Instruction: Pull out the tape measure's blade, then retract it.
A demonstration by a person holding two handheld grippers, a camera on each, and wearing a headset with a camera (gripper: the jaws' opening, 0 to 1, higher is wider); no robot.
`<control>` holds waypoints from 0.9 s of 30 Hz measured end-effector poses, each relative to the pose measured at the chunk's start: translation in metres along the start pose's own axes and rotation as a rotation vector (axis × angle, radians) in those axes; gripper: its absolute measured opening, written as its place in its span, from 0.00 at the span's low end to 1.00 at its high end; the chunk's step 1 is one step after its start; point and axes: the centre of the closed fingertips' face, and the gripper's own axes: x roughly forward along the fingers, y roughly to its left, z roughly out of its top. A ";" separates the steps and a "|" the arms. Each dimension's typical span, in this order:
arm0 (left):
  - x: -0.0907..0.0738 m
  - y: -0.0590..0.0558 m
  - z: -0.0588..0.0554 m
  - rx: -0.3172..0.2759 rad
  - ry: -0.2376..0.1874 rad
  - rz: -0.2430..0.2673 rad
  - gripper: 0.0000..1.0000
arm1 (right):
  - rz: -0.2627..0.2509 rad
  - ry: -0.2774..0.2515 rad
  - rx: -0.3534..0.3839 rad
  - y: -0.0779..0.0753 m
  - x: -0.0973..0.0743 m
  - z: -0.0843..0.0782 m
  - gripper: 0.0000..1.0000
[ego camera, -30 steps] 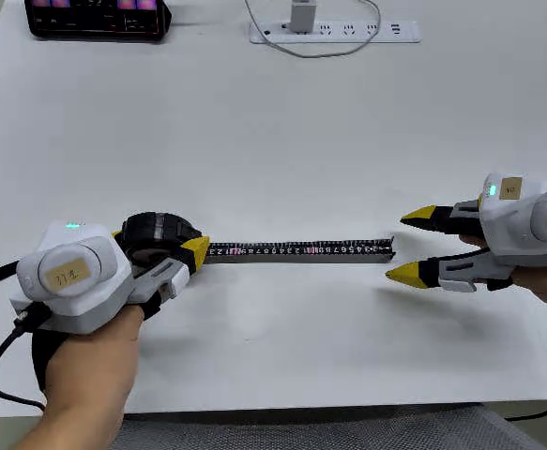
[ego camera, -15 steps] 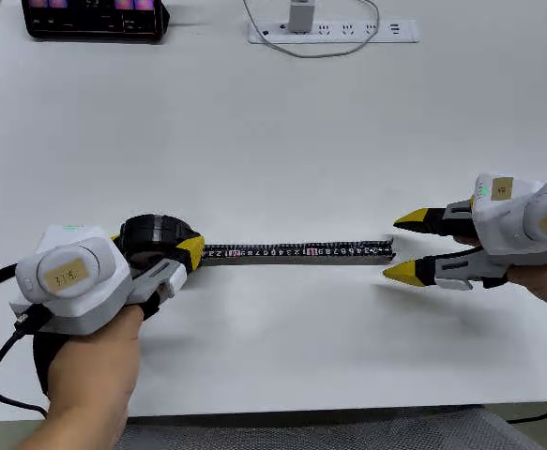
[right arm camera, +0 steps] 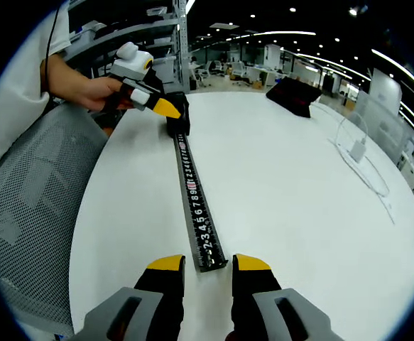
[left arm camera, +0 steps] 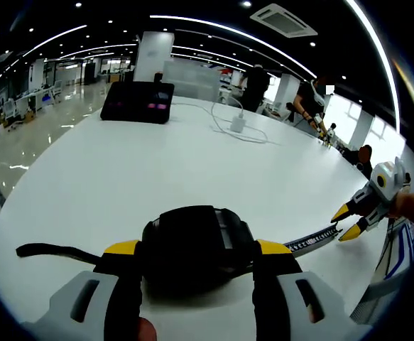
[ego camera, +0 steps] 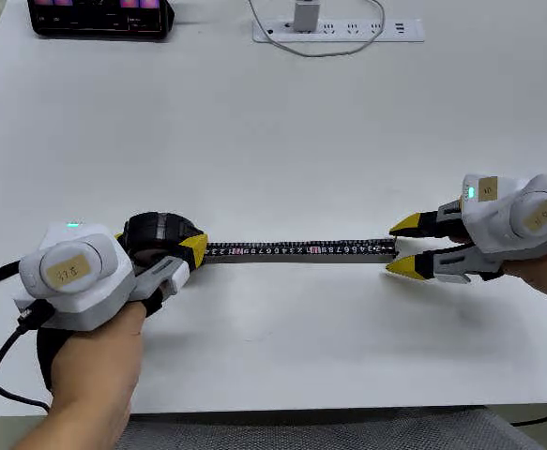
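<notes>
Your left hand-held gripper (left arm camera: 198, 250) has its jaws clamped on the tape measure (ego camera: 158, 232), toward the front-left of the bench (ego camera: 282, 141). The blade (ego camera: 296, 250) lies flat, long axis parallel to the front edge, running right. Your right hand-held gripper (ego camera: 404, 246) is nearer the blade tip: its 2 jaws are partly open, straddling the end and holding nothing. Probably close there next.

Black tape measure (ego camera: 160, 234), blade (ego camera: 301, 250) out, seemingly flat

Black tape measure (ego camera: 159, 234), dark blade (ego camera: 301, 250) with white, perhaps red, numerals, yellow-tipped right tongs (ego camera: 404, 247), white table (ego camera: 273, 141)
</notes>
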 end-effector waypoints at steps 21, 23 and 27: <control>0.001 0.001 -0.001 -0.006 0.009 0.001 0.59 | 0.070 0.097 -0.133 -0.001 0.007 -0.007 0.12; 0.001 0.001 -0.001 -0.009 0.011 0.002 0.59 | 0.072 0.120 -0.151 -0.001 0.007 -0.007 0.11; 0.001 0.001 -0.001 -0.028 0.016 0.001 0.59 | 0.075 0.160 -0.181 0.000 0.008 -0.007 0.11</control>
